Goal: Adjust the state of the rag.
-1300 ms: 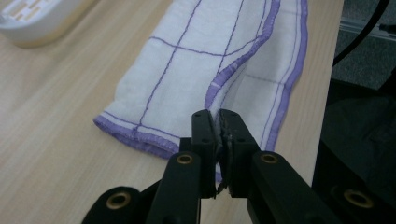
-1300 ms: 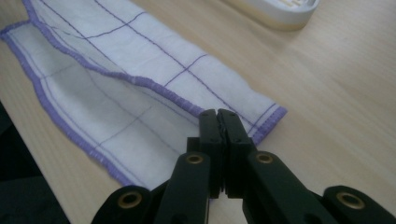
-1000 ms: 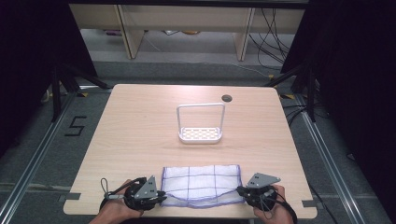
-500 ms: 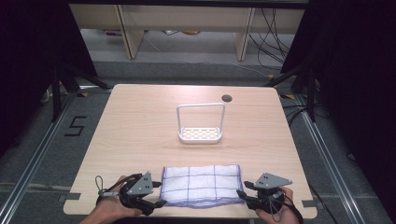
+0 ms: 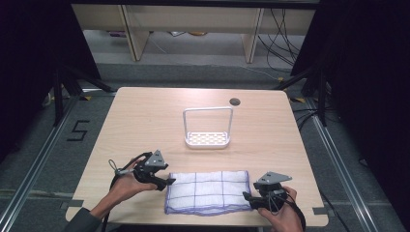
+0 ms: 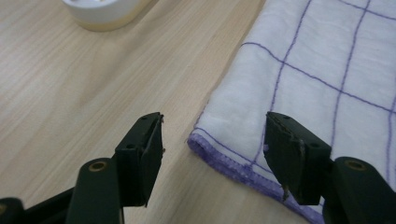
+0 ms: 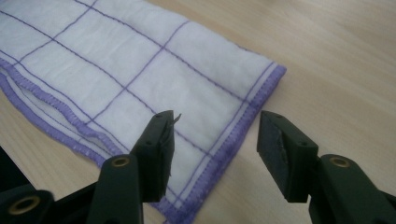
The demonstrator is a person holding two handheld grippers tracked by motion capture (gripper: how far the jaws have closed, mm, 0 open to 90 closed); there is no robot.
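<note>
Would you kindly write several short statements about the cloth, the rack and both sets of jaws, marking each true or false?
1. The white cloth with purple lines lies flat on the table. True.
2. The left gripper is clamped on the cloth. False: its jaws stand open.
3. The white rack stands beyond the cloth. True.
4. The right gripper holds the rack. False: its jaws stand open over a cloth corner.

- Cloth (image 5: 208,192): white, with a thin purple grid and purple stitched hem.
- Rack (image 5: 207,139): white, its base dotted with holes.
- Worktop (image 5: 145,116): pale wood grain.
- Fingers (image 6: 140,158): black.
</note>
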